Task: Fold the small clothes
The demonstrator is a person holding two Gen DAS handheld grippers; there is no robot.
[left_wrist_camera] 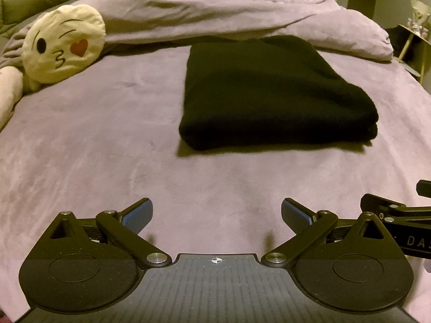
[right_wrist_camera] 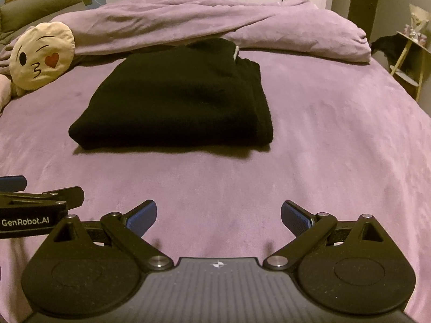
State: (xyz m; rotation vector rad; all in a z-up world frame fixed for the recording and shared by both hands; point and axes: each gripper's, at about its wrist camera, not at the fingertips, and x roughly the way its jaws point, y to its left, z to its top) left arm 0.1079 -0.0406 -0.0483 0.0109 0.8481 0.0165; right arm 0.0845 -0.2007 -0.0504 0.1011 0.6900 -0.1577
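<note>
Gaping wide and empty, both grippers' fingers (left_wrist_camera: pixel 137 211) (right_wrist_camera: pixel 295 216) short of folded black garment (left_wrist_camera: pixel 269 91).

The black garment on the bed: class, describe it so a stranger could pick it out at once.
Start at the purple bed cover. In its middle, before the bunched duvet, lies the black garment, folded into a neat rectangle. It is the only dark item; the emoji cushion beside it is pale yellow.

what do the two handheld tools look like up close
Both the left tool and the right tool are matte black with round pivot discs, silver rivets and ribbed blue finger pads. White "GenRobot.AI" lettering marks the left tool's side. No cables or sleeves show.
</note>
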